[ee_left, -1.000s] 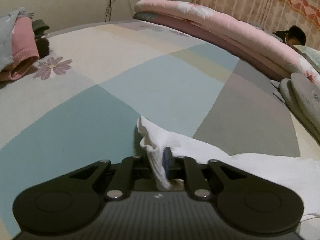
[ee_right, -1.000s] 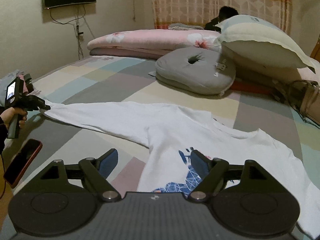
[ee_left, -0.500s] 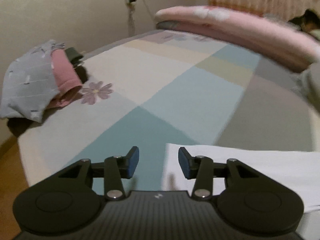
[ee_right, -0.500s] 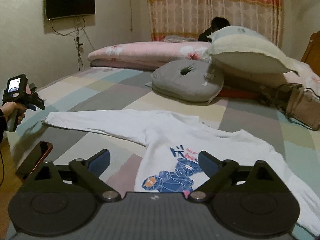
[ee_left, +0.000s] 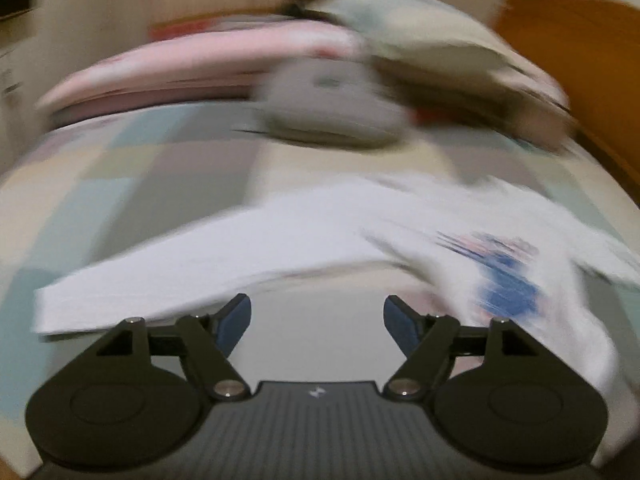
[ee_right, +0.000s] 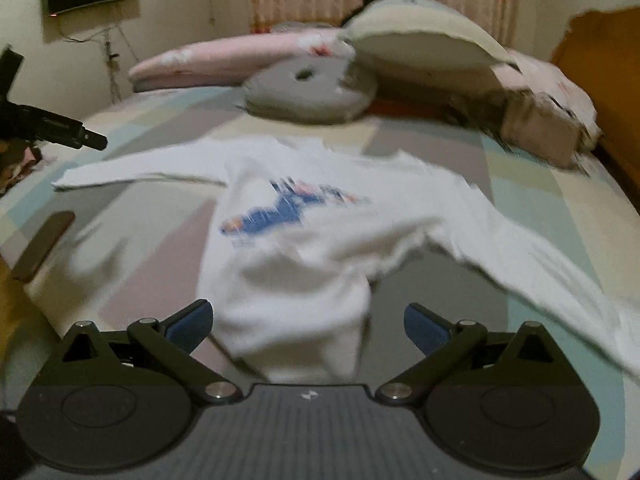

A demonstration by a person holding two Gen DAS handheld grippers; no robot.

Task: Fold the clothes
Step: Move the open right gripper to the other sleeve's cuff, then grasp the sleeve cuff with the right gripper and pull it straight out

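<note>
A white long-sleeved shirt [ee_right: 320, 240] with a blue print [ee_right: 280, 210] lies spread face up on the patchwork bed [ee_right: 540, 184]. My right gripper [ee_right: 308, 322] is open wide just above the shirt's hem, which shows between its blue pads without touching them. In the blurred left wrist view the shirt [ee_left: 500, 240] sits to the right and its left sleeve [ee_left: 180, 272] stretches across. My left gripper [ee_left: 317, 320] hangs above bare sheet near that sleeve, jaws opening, nothing between them. In the right wrist view the left gripper [ee_right: 90, 142] hovers beyond the sleeve's cuff.
A dark phone [ee_right: 44, 244] lies near the bed's left edge. At the head of the bed are a grey round cushion [ee_right: 312, 92], a rolled pink quilt [ee_right: 224, 56], a large cream pillow [ee_right: 420, 36] and a brown bag [ee_right: 540, 124]. A wooden headboard [ee_right: 600, 60] stands right.
The left gripper let go of the sleeve cuff, opened, rose and swung right toward the shirt's body. The right gripper opened wider and drew back to the hem.
</note>
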